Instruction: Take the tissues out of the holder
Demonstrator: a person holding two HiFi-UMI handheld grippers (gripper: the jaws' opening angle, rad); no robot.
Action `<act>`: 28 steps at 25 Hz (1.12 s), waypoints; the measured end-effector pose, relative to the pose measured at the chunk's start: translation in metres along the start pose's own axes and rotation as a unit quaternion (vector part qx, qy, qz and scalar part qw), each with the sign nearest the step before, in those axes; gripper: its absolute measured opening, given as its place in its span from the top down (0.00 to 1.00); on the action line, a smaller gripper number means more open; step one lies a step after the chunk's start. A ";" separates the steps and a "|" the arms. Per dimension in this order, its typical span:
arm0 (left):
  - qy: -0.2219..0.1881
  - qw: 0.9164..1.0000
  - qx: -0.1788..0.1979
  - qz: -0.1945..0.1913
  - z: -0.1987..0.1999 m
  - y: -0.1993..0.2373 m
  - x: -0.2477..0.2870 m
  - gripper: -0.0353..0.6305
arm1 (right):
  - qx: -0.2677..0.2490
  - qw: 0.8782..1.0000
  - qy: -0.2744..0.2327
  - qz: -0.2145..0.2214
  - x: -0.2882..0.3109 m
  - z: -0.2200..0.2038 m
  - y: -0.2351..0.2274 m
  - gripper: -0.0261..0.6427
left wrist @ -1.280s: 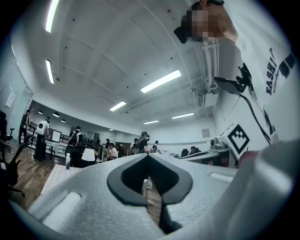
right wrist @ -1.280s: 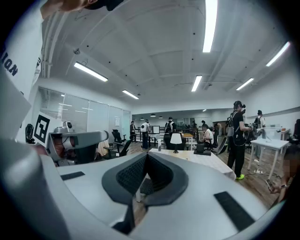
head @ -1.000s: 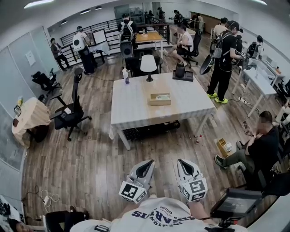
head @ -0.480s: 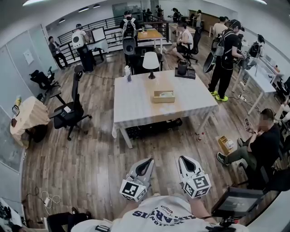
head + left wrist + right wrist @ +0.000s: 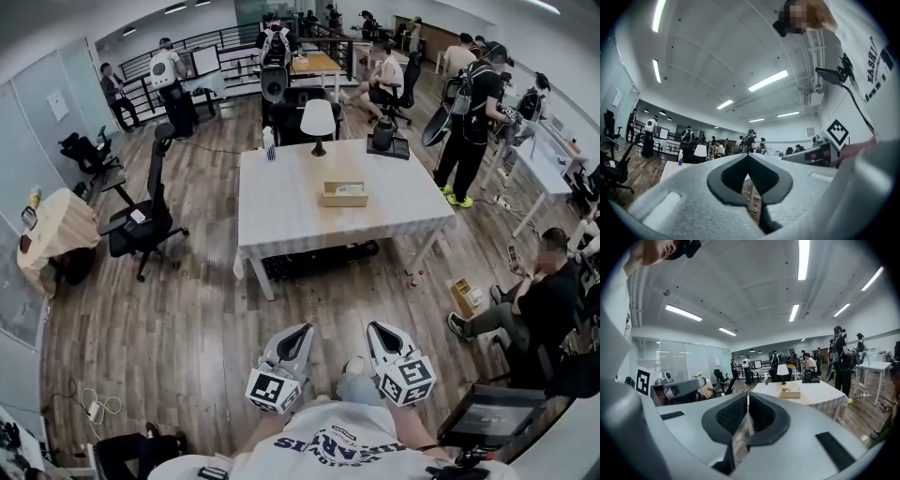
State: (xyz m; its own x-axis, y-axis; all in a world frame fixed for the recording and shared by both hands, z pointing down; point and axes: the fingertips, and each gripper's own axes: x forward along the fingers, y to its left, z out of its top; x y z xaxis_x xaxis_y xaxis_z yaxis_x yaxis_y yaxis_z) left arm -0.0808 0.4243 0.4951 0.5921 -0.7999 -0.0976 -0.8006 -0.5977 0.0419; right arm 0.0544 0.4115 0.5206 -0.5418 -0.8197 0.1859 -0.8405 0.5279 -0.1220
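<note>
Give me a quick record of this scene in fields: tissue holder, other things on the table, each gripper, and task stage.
tissue holder: wooden box on the white table, tissues inside, untouched
also on table: lamp, bottle, dark jug on a tray
left gripper: shut, empty, well short of the table
right gripper: shut, empty, beside the left
task stage: no tissue taken out yet

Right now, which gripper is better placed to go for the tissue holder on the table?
Right, marginally. Both the left gripper and right gripper are shut and far from the table; the tissue holder lies slightly to the right's side.
</note>
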 end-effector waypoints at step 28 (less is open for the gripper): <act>0.016 1.000 0.012 0.006 -0.010 0.056 0.093 0.94 | -0.014 1.000 0.002 -0.008 0.095 0.017 -0.075 0.95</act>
State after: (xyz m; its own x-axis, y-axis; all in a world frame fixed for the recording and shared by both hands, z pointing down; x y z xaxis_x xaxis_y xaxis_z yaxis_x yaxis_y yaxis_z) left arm -0.0703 0.3159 0.4983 0.5849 -0.8085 -0.0648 -0.8093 -0.5871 0.0198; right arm 0.0657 0.2901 0.5313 -0.5288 -0.8269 0.1912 -0.8484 0.5213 -0.0918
